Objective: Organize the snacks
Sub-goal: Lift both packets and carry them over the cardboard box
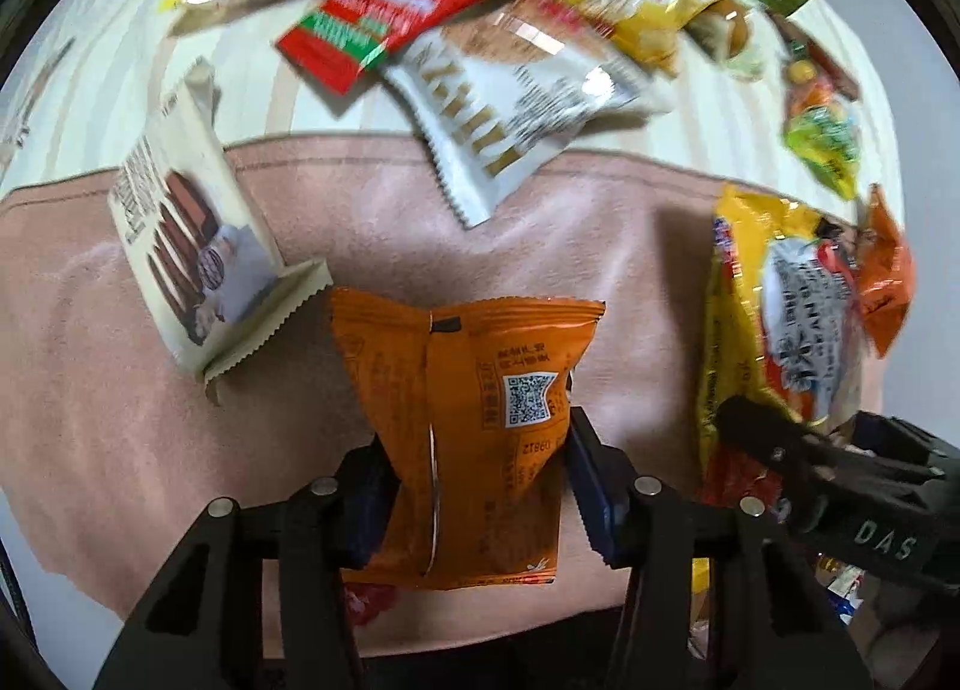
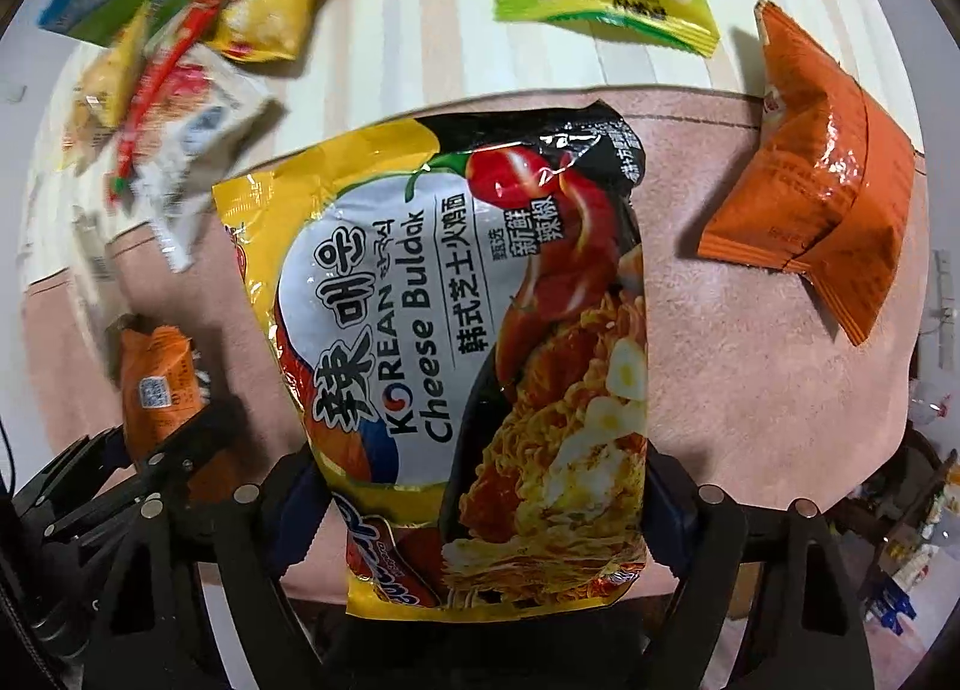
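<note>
Tools both carry: left tool (image 1: 480,450) grips a crinkled orange foil packet (image 1: 474,426) at lower centre, right tool (image 2: 486,504) clamps a yellow noodle bag (image 2: 462,342). Next, probably sorted placement on the pink cloth (image 2: 750,390).

Left gripper (image 1: 480,486) is clamped on an orange snack packet (image 1: 474,426), holding it up between both fingers. Right gripper (image 2: 480,510) squeezes a yellow noodle bag (image 2: 462,354), close beside its partner.

snack packet (image 1: 474,438) between the left gripper's (image 1: 480,486) fingers over the cloth (image 1: 372,222), noodle pack (image 2: 480,342) to its right, chocolate bar (image 1: 192,246) left, loose snacks (image 1: 522,60) on the table (image 1: 720,132) beyond
</note>
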Available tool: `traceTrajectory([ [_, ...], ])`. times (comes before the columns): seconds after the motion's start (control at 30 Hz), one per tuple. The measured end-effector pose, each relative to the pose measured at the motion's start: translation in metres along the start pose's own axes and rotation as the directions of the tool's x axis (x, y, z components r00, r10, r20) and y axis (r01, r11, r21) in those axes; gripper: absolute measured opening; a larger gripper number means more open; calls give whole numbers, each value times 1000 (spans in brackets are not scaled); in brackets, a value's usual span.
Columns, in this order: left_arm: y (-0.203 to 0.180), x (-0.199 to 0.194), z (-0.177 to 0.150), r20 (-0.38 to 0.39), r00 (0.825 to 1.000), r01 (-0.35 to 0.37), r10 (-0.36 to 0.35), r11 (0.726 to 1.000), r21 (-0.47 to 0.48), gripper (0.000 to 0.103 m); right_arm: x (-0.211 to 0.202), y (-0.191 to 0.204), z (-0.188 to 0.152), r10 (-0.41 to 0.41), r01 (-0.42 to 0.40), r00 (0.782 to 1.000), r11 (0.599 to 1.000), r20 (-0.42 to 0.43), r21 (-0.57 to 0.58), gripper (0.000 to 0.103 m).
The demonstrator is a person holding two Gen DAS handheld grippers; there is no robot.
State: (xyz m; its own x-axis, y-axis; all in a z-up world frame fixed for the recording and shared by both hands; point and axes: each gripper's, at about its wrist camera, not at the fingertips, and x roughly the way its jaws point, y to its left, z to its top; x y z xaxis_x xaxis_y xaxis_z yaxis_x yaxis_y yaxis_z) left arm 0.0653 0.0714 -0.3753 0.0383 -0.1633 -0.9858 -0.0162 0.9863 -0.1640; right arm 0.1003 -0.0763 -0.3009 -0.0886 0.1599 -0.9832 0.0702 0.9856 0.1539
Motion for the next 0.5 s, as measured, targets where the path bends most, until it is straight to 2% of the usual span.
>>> traceTrajectory([
  [0.1, -3, -34, -6, 32, 999, 18, -18, 1000, -9, 48, -26, -1, -8, 50, -50, 999, 998, 10, -31, 88],
  [0.27, -3, -87, 7, 95, 992, 82, -80, 996, -20, 48, -88, -11, -7, 131, -126, 989, 990, 73, -65, 88],
  [0.4, -3, -138, 36, 167, 975, 154, -146, 988, -33, 48, -145, -20, 5, 200, -189, 971, 978, 134, -89, 88],
  [0.5, -7, -183, 83, 237, 954, 191, -182, 981, -16, 48, -187, -23, 23, 250, -233, 951, 966, 180, -113, 88],
])
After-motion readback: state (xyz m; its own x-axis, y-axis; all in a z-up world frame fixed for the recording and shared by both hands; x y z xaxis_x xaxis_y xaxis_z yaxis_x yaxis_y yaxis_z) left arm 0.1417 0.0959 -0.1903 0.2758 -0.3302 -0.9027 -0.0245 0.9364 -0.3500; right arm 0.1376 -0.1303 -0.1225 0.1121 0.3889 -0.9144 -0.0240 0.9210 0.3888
